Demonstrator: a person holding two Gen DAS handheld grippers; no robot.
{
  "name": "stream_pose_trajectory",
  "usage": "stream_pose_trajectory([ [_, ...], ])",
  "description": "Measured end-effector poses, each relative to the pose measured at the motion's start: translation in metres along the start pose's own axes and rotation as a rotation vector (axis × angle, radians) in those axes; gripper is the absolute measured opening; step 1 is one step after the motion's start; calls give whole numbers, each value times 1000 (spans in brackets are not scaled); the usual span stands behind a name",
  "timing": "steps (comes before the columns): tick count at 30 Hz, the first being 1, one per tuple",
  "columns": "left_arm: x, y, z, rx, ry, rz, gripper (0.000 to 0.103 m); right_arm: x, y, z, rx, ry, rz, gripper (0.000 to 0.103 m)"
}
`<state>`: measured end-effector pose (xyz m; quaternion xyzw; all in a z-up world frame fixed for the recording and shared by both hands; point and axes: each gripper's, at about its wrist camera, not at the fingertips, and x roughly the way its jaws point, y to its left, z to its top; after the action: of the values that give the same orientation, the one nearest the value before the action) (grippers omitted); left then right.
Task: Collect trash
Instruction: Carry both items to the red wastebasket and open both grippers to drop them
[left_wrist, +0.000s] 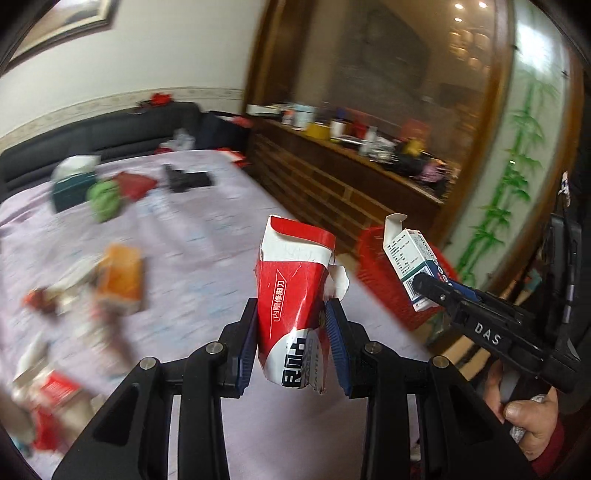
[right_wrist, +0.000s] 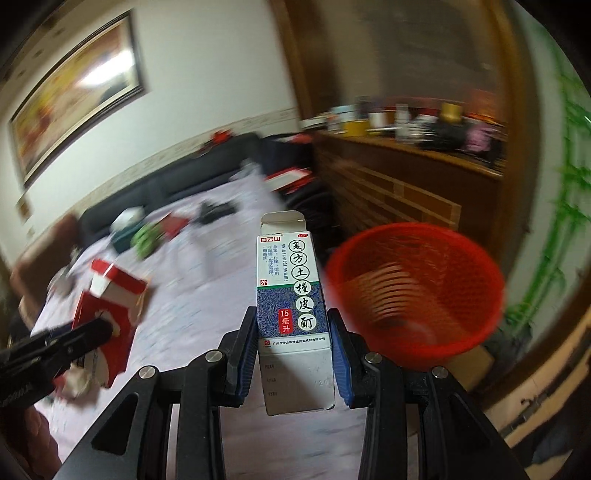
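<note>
Red mesh wastebasket sits on the floor just past the bed, looks empty. Both grippers are loaded: left gripper pinches a torn red carton, right gripper pinches a medicine box. Looks like the carry step; next, get each over the rim and let go.

Right gripper has a white and blue medicine box pinched upright, top flap open. Red mesh basket sits just right of it, blurry. Off left, the left gripper clamps a torn red carton above the bed.
</note>
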<state>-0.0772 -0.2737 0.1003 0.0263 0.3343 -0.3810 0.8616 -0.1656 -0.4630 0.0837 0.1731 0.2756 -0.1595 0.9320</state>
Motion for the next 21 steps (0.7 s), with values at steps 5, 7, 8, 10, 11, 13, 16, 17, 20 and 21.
stream_pose_trajectory([
  [5, 53, -47, 26, 32, 48, -89, 35, -1, -66, 25, 122, -19, -71, 39],
  [7, 71, -63, 33, 41, 71, -116, 35, 3, -84, 31, 147, -17, -90, 39],
  [8, 82, -72, 35, 45, 82, -126, 35, 8, -93, 33, 161, -11, -94, 39],
  [10, 106, -86, 41, 53, 107, -134, 35, 17, -108, 36, 193, 10, -88, 39],
  [11, 113, -92, 42, 54, 115, -140, 35, 23, -114, 38, 203, 18, -88, 39],
  [13, 132, -104, 47, 58, 119, -156, 37, 33, -124, 41, 214, 31, -98, 40],
  [16, 154, -115, 50, 72, 130, -142, 46, 44, -130, 44, 202, 42, -130, 50],
  [17, 159, -115, 50, 67, 139, -143, 48, 46, -132, 46, 201, 40, -138, 59],
  [20, 164, -106, 47, 33, 185, -166, 49, 39, -134, 44, 196, 11, -162, 60],
  [21, 160, -102, 46, 26, 184, -170, 49, 35, -133, 43, 193, 0, -165, 61],
])
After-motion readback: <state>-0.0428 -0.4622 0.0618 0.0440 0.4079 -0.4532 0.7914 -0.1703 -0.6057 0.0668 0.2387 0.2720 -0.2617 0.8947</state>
